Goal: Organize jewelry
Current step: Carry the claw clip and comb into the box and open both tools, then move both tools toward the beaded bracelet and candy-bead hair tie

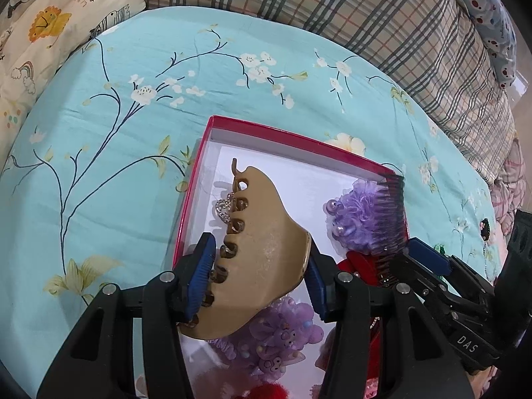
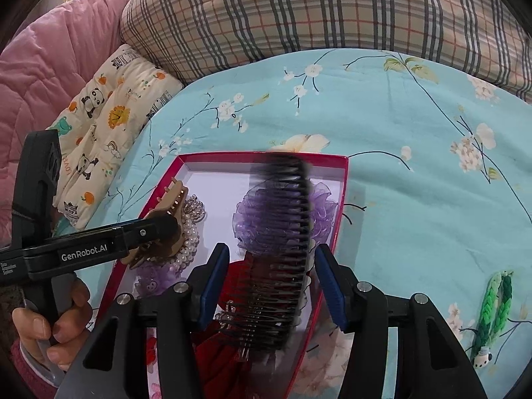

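- Two handheld grippers work over one shallow red-rimmed cardboard box [image 1: 266,133] with a white floor, lying on a turquoise bedsheet printed with blossom branches [image 1: 109,173].
- Nearest in the left wrist view, the left gripper [image 1: 257,276] clamps a tan plastic claw hair clip [image 1: 262,239] between its blue pads, above the box's left side.
- Nearest in the right wrist view, the right gripper [image 2: 272,291] has its jaws opening; a black toothed comb headband [image 2: 282,259], motion-blurred, stands between the pads without clearly touching either.
- Below it, inside the box, lie a purple mesh flower scrunchie [image 2: 256,222], a red fabric piece [image 2: 236,272] and a pearl-beaded ornament [image 2: 189,236].
- Right of the box, on the sheet, rests a green braided hair tie [image 2: 492,309].
- Farthest back sit a plaid quilt [image 2: 299,10] and a cartoon-animal pillow [image 2: 109,123].
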Demonstrator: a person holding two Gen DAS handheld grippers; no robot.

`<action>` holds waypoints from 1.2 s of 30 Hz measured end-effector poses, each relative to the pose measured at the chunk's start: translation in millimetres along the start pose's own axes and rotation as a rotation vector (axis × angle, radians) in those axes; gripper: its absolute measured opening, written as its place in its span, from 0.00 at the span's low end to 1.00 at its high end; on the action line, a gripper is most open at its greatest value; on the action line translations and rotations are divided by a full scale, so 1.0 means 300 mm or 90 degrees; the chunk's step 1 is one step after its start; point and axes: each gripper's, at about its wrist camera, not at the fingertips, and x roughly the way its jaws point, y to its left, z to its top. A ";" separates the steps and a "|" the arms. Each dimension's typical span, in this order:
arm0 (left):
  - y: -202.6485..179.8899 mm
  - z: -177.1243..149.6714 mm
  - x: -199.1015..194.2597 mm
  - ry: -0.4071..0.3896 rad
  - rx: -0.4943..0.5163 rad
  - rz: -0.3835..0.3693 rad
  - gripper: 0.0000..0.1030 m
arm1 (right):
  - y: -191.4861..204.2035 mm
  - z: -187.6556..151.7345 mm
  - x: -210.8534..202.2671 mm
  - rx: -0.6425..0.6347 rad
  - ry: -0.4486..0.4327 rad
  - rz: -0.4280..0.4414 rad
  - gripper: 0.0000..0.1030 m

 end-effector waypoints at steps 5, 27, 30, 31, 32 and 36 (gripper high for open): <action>0.000 -0.003 -0.005 0.006 -0.004 -0.001 0.48 | 0.003 -0.004 -0.012 -0.005 -0.002 0.001 0.58; -0.081 -0.082 -0.160 -0.013 0.012 -0.025 0.55 | -0.127 -0.133 -0.221 0.053 -0.025 -0.002 0.67; -0.113 -0.101 -0.195 -0.018 0.018 -0.034 0.55 | -0.165 -0.161 -0.262 0.067 -0.026 -0.008 0.67; -0.123 -0.107 -0.205 -0.020 0.020 -0.038 0.55 | -0.180 -0.172 -0.281 0.071 -0.028 -0.011 0.67; -0.138 -0.116 -0.216 -0.021 0.024 -0.043 0.55 | -0.190 -0.180 -0.295 0.073 -0.030 -0.013 0.67; -0.206 -0.157 -0.256 -0.025 0.049 -0.059 0.55 | -0.258 -0.231 -0.373 0.094 -0.040 -0.032 0.67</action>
